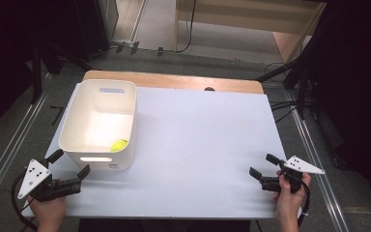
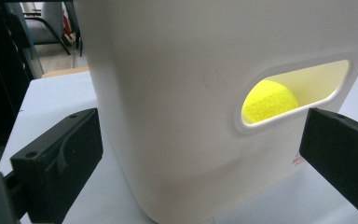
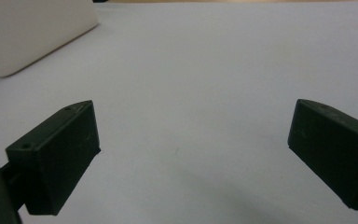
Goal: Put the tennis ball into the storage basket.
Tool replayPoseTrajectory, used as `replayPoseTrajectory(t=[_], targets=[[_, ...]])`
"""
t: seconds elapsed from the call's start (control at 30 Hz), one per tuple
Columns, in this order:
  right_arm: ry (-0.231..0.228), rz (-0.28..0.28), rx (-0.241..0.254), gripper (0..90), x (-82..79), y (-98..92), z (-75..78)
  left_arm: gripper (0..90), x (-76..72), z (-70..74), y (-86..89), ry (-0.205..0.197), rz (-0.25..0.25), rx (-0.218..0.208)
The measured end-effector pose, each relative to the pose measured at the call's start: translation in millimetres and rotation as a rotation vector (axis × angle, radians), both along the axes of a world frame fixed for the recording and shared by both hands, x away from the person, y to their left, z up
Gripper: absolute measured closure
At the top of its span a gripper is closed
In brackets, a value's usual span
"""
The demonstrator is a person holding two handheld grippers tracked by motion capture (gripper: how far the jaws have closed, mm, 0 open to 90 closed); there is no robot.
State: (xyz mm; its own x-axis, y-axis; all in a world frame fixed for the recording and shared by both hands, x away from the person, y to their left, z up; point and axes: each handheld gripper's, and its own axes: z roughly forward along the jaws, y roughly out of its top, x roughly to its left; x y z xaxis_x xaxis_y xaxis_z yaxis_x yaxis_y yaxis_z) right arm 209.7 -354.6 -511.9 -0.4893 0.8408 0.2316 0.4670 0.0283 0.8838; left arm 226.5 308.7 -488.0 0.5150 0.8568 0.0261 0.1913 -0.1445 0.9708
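A white plastic bin (image 1: 72,121) stands on the left of the white table top (image 1: 207,145). A yellow tennis ball (image 1: 119,144) lies inside it at the near right corner. In the left gripper view the ball (image 2: 269,100) shows through the handle slot in the bin's near wall (image 2: 168,84). My left gripper (image 1: 71,163) (image 2: 200,144) is open, right in front of that wall near the bin's left corner, with nothing between its jaws. My right gripper (image 1: 262,165) (image 3: 191,140) is open and empty over the bare table at the near right.
A strip of wooden table edge (image 1: 174,79) shows beyond the white top. Dark stands and cables (image 1: 290,77) line the floor on both sides. The bin's corner (image 3: 28,37) is at the upper left of the right gripper view.
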Motion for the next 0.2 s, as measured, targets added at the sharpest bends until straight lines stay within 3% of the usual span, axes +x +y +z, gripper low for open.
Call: replayPoseTrajectory(t=[0.2], targets=[[-0.021,-0.018,0.033,1.0,-5.9,-5.2,1.5,0.0,-0.4,0.1,0.5,0.001,0.003,-0.001]])
